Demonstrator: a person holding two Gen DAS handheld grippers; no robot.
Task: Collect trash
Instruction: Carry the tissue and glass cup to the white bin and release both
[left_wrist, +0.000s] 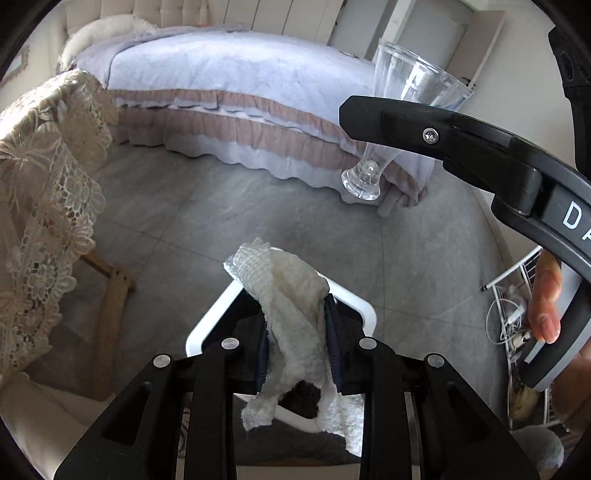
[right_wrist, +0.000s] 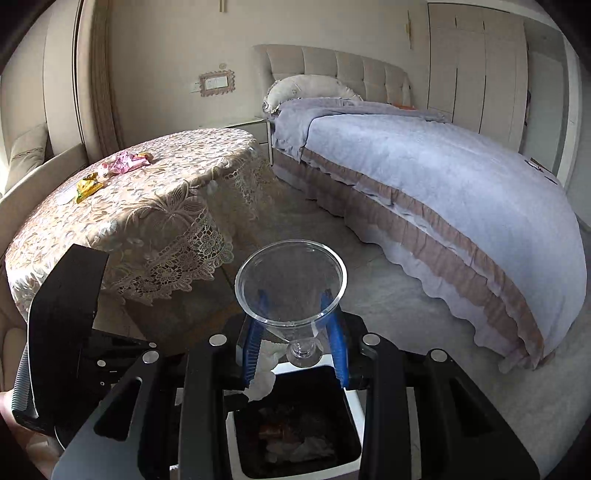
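Bedroom floor beside the bed (right_wrist: 461, 177) is carrying a white bin (right_wrist: 354, 417), the landmark. Left claw (left_wrist: 299, 347) is gripping a crumpled tissue (left_wrist: 291, 295) directly over the bin; right claw (right_wrist: 295, 332) is gripping a clear cup (right_wrist: 291, 284) above its far rim. Releasing well means centring each item over the opening before opening the jaws. Wrappers (right_wrist: 125, 162) are waiting on the surface (right_wrist: 155, 206) beyond the bin.
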